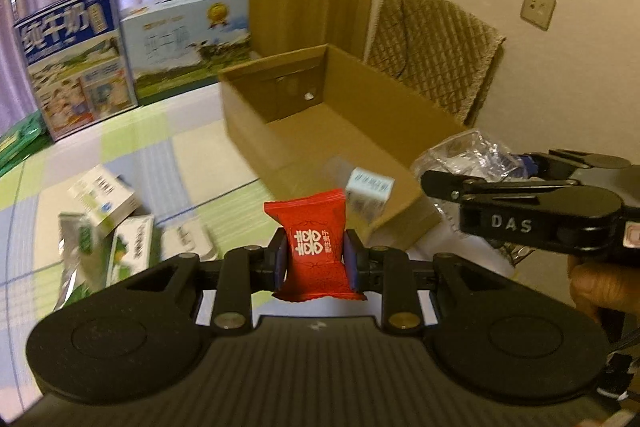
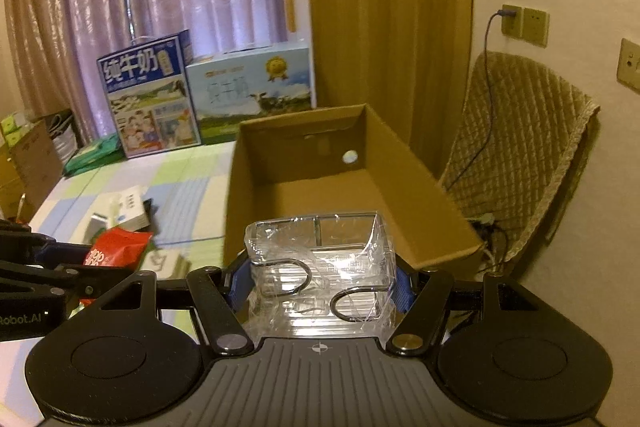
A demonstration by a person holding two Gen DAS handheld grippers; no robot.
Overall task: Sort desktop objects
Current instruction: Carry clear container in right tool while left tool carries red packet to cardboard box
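The left tongs (image 1: 316, 259) pinch a red sachet (image 1: 316, 247) above the desk (image 1: 120, 155), short of the box (image 1: 320, 131). The right tongs (image 2: 322, 287) clamp a clear pack (image 2: 320, 267) near its rim. The slick pack may slip, or the tongs collide at the box.

Both fisheye views look forward along their fingers, from just behind them, toward the open cardboard box (image 1: 320, 131) (image 2: 344, 179) and 2 milk cartons (image 1: 132, 55) (image 2: 200, 95); the right view sits right of the left.
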